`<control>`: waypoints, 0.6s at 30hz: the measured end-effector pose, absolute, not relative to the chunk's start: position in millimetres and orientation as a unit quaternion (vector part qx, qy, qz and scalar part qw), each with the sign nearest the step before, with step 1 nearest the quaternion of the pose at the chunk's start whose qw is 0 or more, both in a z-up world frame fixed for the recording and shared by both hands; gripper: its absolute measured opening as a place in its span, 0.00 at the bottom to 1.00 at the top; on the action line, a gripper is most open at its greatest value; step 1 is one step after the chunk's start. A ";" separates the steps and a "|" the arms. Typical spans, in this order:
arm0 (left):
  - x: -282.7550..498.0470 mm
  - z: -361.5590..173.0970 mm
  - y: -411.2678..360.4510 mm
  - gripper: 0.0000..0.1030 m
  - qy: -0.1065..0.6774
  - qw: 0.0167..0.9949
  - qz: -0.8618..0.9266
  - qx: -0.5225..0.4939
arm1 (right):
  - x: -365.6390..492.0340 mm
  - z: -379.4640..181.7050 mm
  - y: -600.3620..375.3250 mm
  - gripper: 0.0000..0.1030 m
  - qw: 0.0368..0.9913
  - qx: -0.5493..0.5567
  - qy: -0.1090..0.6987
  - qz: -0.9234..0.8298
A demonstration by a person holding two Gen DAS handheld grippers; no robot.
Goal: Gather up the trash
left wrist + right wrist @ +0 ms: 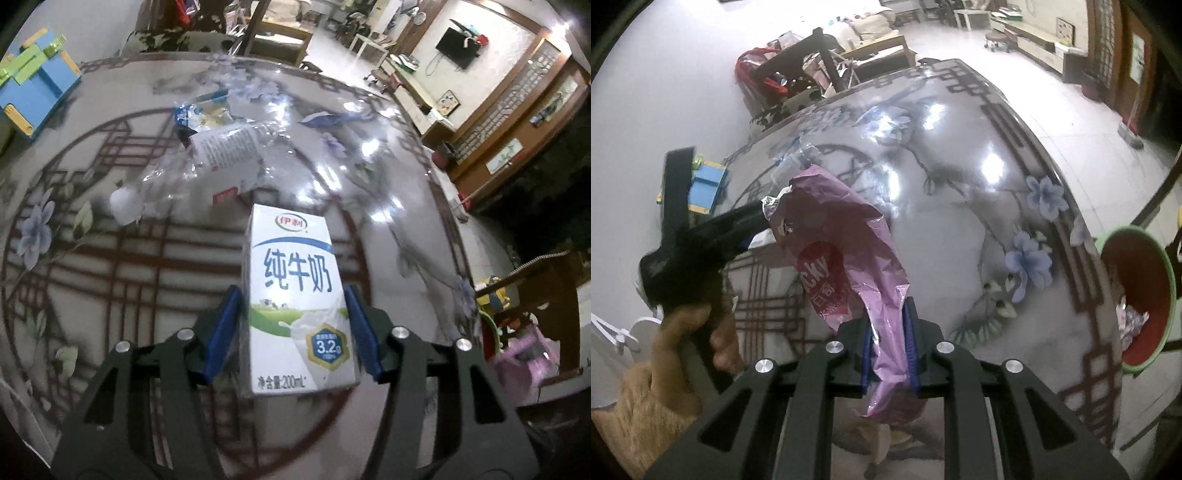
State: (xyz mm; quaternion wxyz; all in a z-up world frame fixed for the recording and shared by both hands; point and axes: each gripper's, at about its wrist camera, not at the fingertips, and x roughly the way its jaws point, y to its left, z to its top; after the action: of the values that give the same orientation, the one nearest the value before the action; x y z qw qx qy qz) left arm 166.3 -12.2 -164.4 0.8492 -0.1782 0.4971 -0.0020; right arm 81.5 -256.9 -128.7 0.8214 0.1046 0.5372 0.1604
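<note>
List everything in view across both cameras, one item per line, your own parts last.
milk carton: 1, white with blue lettering, upright on the table between the left gripper's fingers
plastic bottle: 1, clear, crushed, lying behind the carton
snack wrapper: 1, pink, clamped in the right gripper
blue wrappers: a few, far side of table
bin: 1, green rim, red inside, beside the table's edge
stool: 1, blue and yellow, left of table
table: 1, glossy, floral pattern
left gripper: 1, black with blue pads, open
right gripper: 1, same, shut
</note>
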 end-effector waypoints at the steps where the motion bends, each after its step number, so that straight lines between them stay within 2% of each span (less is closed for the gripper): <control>1: 161.0 -161.3 -15.0 0.54 0.495 0.850 -0.006 -0.178 | 79.5 -128.0 -257.3 0.15 0.822 0.105 0.537 0.159; 11: 131.8 -133.1 -52.6 0.54 0.481 0.860 -0.062 -0.158 | 61.4 -106.9 -270.9 0.15 0.841 0.120 0.508 0.140; 13: 128.5 -129.3 -57.2 0.44 0.480 0.861 -0.067 -0.156 | 56.9 -105.1 -273.6 0.15 0.843 0.124 0.505 0.137; 17: 121.6 -120.6 -61.9 0.43 0.473 0.864 -0.074 -0.155 | 46.4 -100.5 -279.8 0.15 0.847 0.128 0.498 0.131; 18: 119.2 -117.6 -64.8 0.38 0.471 0.866 -0.077 -0.153 | 44.2 -99.5 -281.8 0.15 0.849 0.129 0.497 0.129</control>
State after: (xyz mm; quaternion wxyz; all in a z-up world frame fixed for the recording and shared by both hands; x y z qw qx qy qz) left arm 119.2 -64.8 -117.6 0.8656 -0.1527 0.4706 -0.0775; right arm 44.2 -281.8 -99.5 0.8485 0.1295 0.4966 0.1287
